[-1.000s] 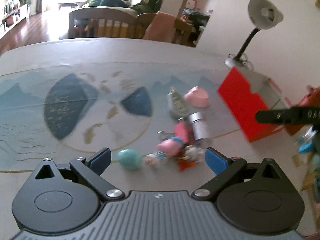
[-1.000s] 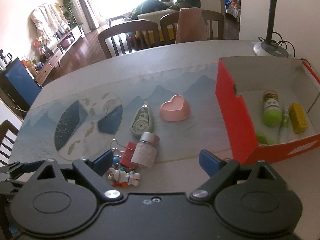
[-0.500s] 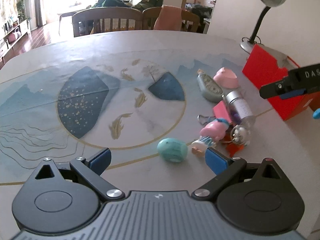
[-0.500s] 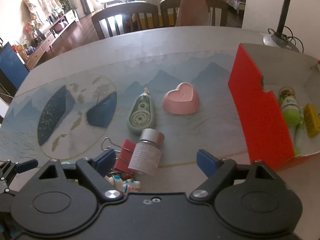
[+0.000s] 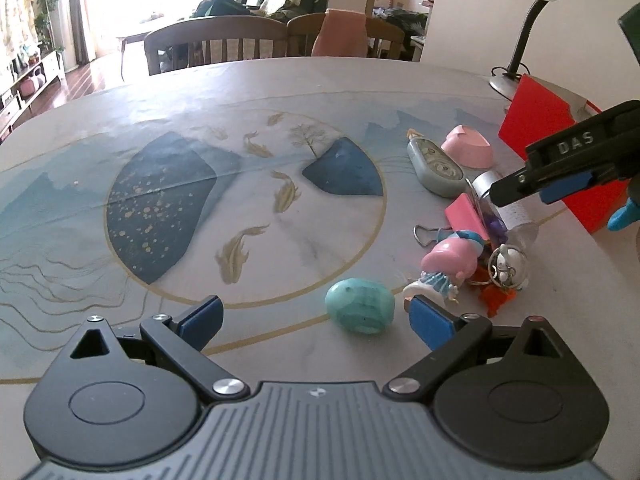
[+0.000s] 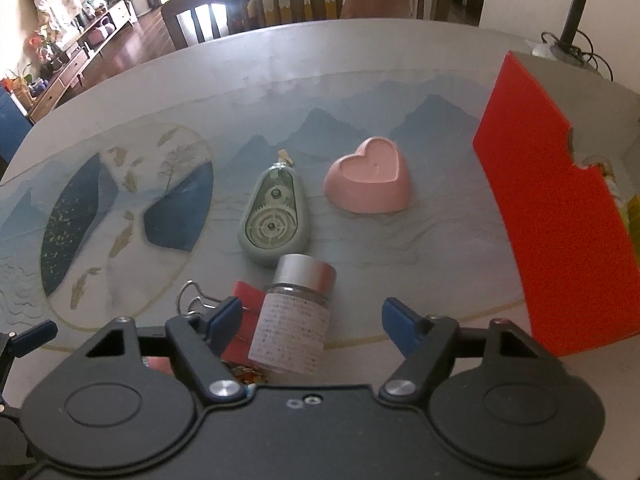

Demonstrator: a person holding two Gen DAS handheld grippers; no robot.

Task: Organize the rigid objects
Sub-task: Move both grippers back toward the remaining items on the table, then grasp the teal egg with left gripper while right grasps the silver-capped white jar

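Observation:
My left gripper [image 5: 316, 320] is open and low over the table. A teal egg-shaped stone [image 5: 360, 306] lies between its fingers, close to the right one. Beyond it are a pink toy figure [image 5: 452, 260] and a small astronaut keychain [image 5: 506, 268]. My right gripper [image 6: 314, 322] points steeply down, its jaws closing around a silver-capped bottle [image 6: 296, 320]. The pads stand apart from the bottle, the left one nearer. In the left wrist view the right gripper [image 5: 560, 168] hides part of that bottle [image 5: 516, 216].
A red binder clip [image 6: 244, 316] lies against the bottle's left side. A grey-green correction tape [image 6: 274, 216] and a pink heart dish [image 6: 370, 182] sit further back. An open red box [image 6: 560, 220] with items inside stands at the right. A desk lamp [image 5: 528, 8] is behind it.
Both grippers came lower and closer to the cluster. The teal stone now lies between my left fingers. My right jaws have narrowed around the bottle.

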